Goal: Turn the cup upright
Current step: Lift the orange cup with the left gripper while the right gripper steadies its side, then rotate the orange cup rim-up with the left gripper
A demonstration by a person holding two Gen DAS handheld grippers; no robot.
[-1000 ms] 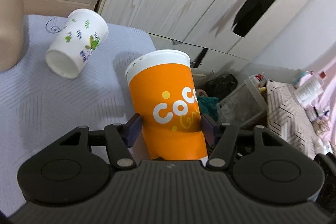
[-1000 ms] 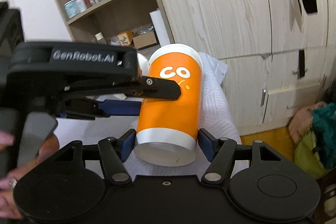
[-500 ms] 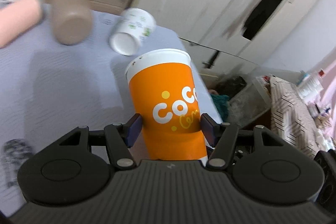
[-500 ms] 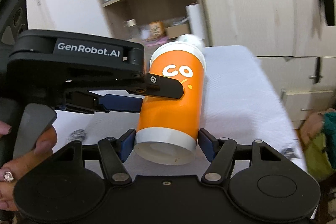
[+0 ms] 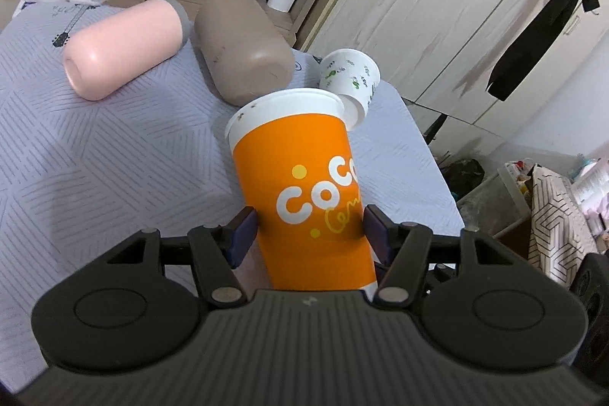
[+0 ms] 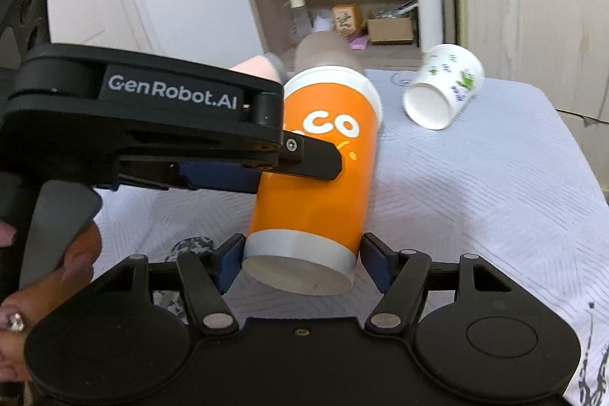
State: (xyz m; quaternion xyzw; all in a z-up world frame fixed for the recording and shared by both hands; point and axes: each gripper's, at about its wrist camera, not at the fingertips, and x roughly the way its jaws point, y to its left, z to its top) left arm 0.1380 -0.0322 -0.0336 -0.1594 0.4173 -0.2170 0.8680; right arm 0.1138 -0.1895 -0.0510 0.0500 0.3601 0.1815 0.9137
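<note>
We've got the orange paper cup clamped in the left tool, tilted above the table, rim up; right tool brackets its base, contact unclear; remaining: level and set down.

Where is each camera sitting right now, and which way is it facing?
Left wrist: on the left gripper, facing along its fingers across the table toward the shelf; the orange cup fills the jaws.
Right wrist: on the right gripper at the cup's base, facing the shelf; the left gripper and the person's hand show.
Shared: orange cup, white floral cup, brown tumbler, pink tumbler.
</note>
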